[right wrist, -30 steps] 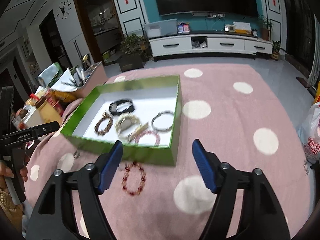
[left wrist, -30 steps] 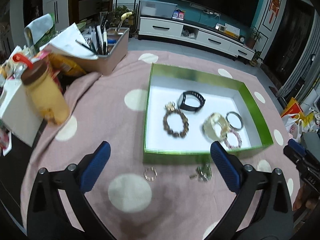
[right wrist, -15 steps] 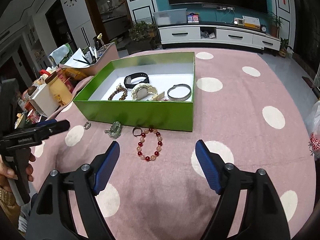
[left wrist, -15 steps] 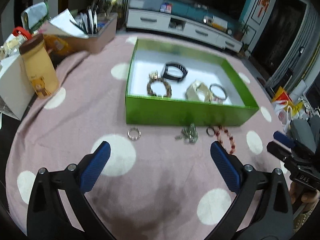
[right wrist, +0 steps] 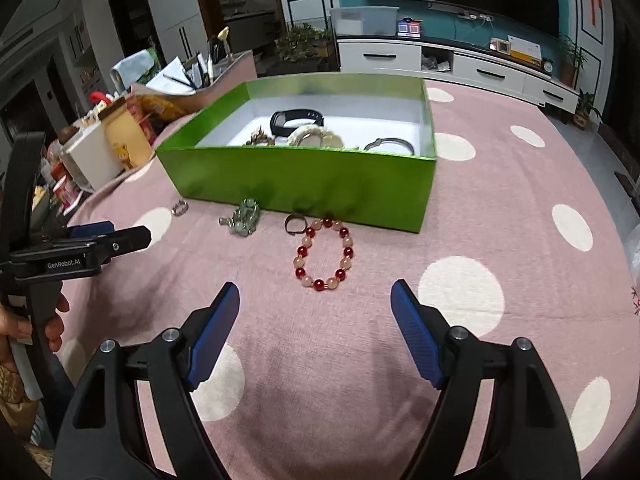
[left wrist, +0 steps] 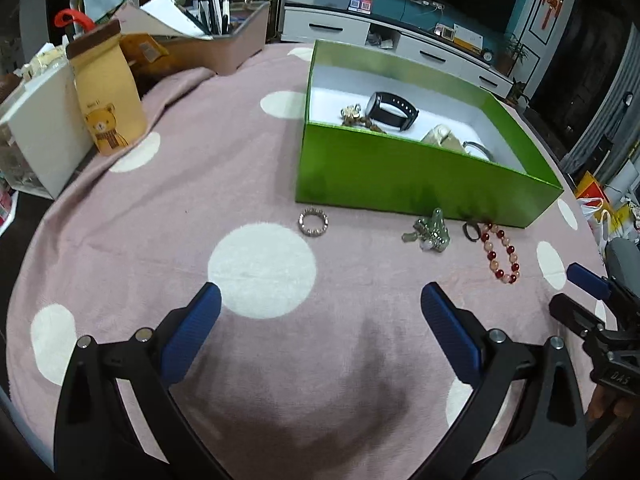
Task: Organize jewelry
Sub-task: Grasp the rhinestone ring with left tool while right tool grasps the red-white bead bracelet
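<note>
A green box holds a black band, a brown bead bracelet, a cream bangle and a silver bangle. On the pink cloth in front of it lie a small sparkly ring, a green-silver charm piece, a dark ring and a red-and-pink bead bracelet. My left gripper is open and empty, low over the cloth. My right gripper is open and empty, just short of the bead bracelet.
A yellow bear-print bottle, a white box and a pink tray of pens and papers crowd the table's left and far-left side. The pink dotted cloth covers the table. The TV cabinet stands behind.
Both grippers have pulled back from over the box and dropped lower towards the cloth. The loose pieces in front of the box have come into full view. Both stay open.
</note>
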A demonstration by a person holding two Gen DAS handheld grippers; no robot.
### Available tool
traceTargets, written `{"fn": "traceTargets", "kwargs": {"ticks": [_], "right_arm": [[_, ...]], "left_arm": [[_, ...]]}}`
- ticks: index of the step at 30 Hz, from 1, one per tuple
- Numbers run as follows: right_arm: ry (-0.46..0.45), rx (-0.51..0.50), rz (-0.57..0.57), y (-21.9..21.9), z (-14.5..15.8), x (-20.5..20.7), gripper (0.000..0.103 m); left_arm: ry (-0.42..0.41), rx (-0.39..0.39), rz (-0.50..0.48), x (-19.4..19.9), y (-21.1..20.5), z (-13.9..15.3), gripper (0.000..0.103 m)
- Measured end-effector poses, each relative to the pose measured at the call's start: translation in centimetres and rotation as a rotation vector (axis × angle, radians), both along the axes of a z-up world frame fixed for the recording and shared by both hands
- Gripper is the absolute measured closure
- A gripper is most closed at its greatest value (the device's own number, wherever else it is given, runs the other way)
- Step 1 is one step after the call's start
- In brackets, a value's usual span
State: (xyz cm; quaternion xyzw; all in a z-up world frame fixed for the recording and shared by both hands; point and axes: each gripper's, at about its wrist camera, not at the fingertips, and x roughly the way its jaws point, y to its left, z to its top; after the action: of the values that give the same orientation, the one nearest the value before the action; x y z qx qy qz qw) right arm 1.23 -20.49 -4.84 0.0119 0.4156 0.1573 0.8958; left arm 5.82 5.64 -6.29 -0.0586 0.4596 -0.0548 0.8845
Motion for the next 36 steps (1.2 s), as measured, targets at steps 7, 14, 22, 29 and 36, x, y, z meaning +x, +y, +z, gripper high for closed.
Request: {"fn": "traceTargets", "kwargs": {"ticks": [7, 14, 22, 29, 36], "right_arm": [[0.008, -0.026, 0.045, 1.3, -1.1, 0.9, 0.037], [0.002, -0.053, 0.095, 2.7, -1.8, 2.2, 0.054], [0.018, -0.098, 0.122, 3.5, -2.9, 3.8, 0.071], [0.01, -0.136, 0.123, 4.0, -3.4, 4.5, 0.09], [0.009, -0.107, 0.102, 3.6, -3.4, 4.8, 0.096]], "left_arm": [[-0.005, -0.004, -0.015, 1.0, 0.0, -0.2, 0.01], [0.001, 0.014, -0.023, 2.7, -0.2, -0.7, 0.028], [-0.001, 0.056, -0.05, 4.7, -0.7, -1.4, 0.045], [0.009, 0.08, -0.067, 5.5, -0.8, -2.2, 0.055], [-0.017, 0.138, -0.089, 5.7, -1.3, -2.4, 0.069]]}}
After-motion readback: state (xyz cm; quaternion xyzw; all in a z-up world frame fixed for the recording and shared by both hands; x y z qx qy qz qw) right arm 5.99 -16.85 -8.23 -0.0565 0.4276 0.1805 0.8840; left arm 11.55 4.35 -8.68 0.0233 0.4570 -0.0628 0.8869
